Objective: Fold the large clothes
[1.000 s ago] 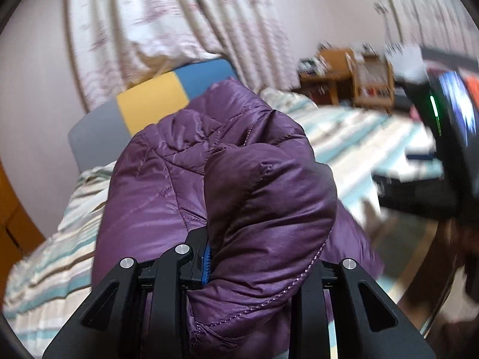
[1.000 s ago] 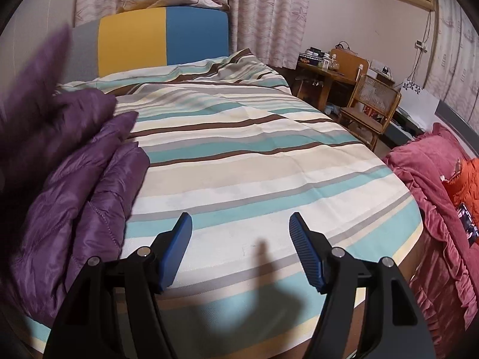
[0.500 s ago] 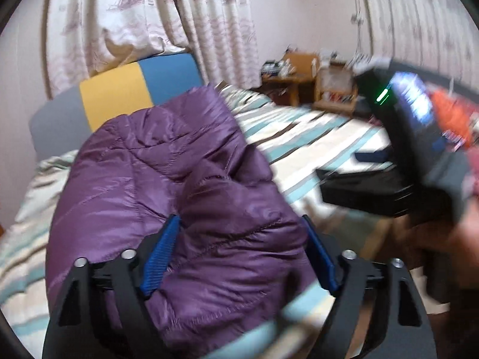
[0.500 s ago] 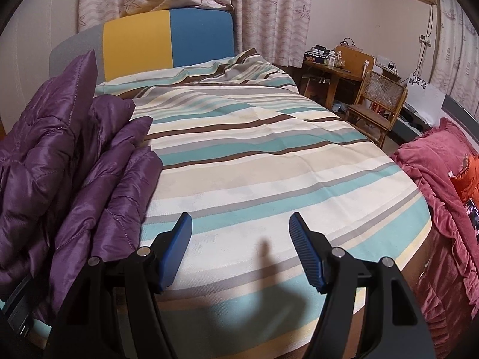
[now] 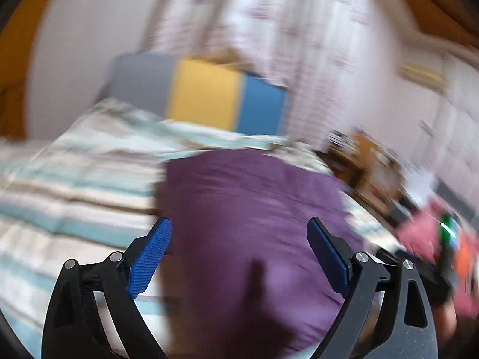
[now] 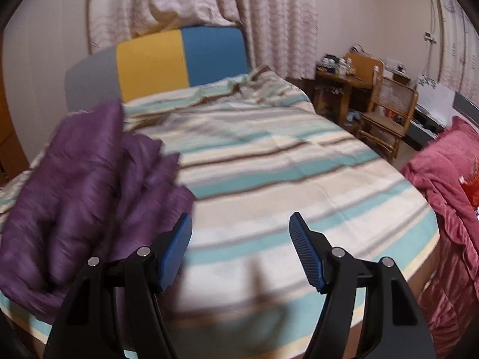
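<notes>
On the bed (image 6: 269, 179) lies a big purple puffy jacket (image 6: 83, 185). The bed has a cover with blue, white and brown stripes. In the right wrist view the jacket is bunched up on the left side of the bed, near the front edge. Its long side runs from the front edge of the bed up toward the headboard (image 6: 179, 56), which is grey, yellow and blue. The jacket has soft folds that also run that way.

The right hand-held gripper (image 6: 241, 251) is wide open and holds nothing. It hangs over the striped cover, and its left blue pad sits just beside the jacket's edge.

The left wrist view is very blurry. There the jacket (image 5: 254, 224) fills the middle, stretching away toward the headboard (image 5: 209, 95). The left hand-held gripper (image 5: 239, 254) is wide open too, with its blue pads on either side of the jacket and nothing pinched between them.

A pink blanket (image 6: 443, 185) lies to the right of the bed. A wooden chair (image 6: 386, 110) and a small wooden desk (image 6: 338, 86) stand by the curtains (image 6: 269, 15).
</notes>
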Action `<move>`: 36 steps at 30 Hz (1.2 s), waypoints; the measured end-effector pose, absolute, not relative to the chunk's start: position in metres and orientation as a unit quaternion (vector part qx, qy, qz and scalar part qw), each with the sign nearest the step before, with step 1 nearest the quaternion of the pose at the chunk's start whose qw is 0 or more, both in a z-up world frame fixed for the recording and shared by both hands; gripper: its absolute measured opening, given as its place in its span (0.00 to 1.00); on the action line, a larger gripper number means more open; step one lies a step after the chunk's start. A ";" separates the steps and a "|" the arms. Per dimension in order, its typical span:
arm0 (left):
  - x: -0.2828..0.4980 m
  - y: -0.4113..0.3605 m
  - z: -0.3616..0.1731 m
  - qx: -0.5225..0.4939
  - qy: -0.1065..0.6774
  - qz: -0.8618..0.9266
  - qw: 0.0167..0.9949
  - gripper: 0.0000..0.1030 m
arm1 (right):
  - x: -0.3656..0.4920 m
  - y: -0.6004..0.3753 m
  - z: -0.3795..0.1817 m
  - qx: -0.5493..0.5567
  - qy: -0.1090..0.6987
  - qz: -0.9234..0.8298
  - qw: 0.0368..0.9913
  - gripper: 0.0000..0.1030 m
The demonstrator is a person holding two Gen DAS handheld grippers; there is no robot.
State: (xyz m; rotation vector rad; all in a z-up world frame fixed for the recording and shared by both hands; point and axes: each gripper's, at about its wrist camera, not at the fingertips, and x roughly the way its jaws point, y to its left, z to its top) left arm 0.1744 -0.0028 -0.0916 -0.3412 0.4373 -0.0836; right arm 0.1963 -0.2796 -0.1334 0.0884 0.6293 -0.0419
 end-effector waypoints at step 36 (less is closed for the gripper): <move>0.282 -0.060 -0.136 -0.008 0.340 0.027 0.940 0.62 | 0.274 -0.224 -0.143 0.063 0.344 0.063 0.935 0.53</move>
